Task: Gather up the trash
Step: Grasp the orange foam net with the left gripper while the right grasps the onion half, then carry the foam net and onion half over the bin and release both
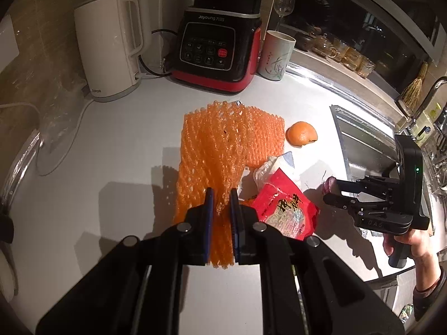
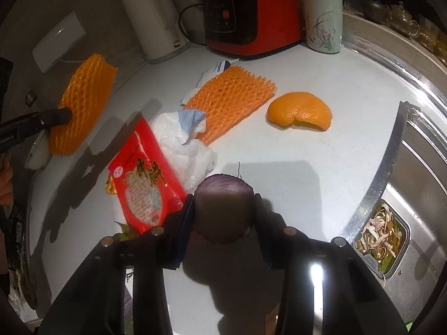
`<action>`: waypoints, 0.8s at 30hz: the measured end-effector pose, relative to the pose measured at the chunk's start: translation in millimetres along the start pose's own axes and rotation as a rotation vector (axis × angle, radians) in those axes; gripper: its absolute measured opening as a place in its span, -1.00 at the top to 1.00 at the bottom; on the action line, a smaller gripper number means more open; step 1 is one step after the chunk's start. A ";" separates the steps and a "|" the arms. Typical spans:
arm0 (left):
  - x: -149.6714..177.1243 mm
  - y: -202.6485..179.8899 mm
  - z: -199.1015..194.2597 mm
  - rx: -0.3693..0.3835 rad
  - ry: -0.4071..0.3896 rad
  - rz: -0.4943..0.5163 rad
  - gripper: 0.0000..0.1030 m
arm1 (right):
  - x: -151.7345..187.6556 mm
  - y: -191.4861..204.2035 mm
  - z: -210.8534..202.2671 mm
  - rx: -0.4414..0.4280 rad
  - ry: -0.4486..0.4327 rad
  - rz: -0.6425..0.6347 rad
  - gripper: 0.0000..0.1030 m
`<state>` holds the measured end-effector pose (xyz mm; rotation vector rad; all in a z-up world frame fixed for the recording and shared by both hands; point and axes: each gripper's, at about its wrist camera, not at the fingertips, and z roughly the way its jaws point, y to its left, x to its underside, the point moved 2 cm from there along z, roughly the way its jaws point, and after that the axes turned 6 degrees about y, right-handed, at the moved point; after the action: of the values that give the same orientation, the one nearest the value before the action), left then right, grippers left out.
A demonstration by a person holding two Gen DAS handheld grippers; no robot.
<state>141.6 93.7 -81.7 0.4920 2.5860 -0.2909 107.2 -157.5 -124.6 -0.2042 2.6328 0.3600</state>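
My left gripper (image 1: pixel 222 195) is shut on an orange foam fruit net (image 1: pixel 212 164) and holds it above the white counter; the net also shows in the right wrist view (image 2: pixel 81 103). My right gripper (image 2: pixel 223 209) is shut on a purple onion end (image 2: pixel 223 203), seen from the left wrist view (image 1: pixel 331 182) too. On the counter lie a second orange foam net (image 2: pixel 232 95), an orange peel (image 2: pixel 300 110), a crumpled white tissue (image 2: pixel 184 142), a red snack packet (image 2: pixel 145 178) and a small white-blue sachet (image 2: pixel 206 78).
A white kettle (image 1: pixel 111 47), a red-black Joyoung blender (image 1: pixel 220 44) and a floral cup (image 1: pixel 275 55) stand at the back. A steel sink (image 2: pixel 413 173) with a strainer of scraps (image 2: pixel 382 231) lies to the right. A clear plastic bag (image 1: pixel 56 117) lies at the left.
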 end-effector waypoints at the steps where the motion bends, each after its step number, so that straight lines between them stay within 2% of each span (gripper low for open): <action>1: 2.7 -1.8 -3.4 0.009 -0.003 0.007 0.79 | 2.9 4.0 -7.5 0.005 -0.012 0.002 0.19; 8: 32.0 -29.7 -32.3 0.077 -0.031 0.080 0.79 | 40.8 37.3 -53.9 0.033 -0.073 0.024 0.20; 11: 50.9 -47.0 -43.1 0.115 -0.029 0.096 0.79 | 66.9 51.3 -70.1 0.034 -0.081 0.042 0.19; 18: 110.4 -94.6 -56.0 0.157 0.015 0.119 0.79 | 136.2 69.6 -87.9 0.012 -0.049 0.075 0.19; 21: 140.8 -116.4 -58.7 0.148 0.029 0.124 0.79 | 167.5 73.2 -91.5 -0.006 -0.023 0.072 0.20; 24: 171.5 -136.1 -55.1 0.162 0.065 0.099 0.79 | 197.9 76.0 -96.5 -0.021 0.006 0.066 0.19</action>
<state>-75.2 35.1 -104.8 0.6957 2.6026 -0.4588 -123.9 -128.8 -119.2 -0.1261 2.6475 0.4098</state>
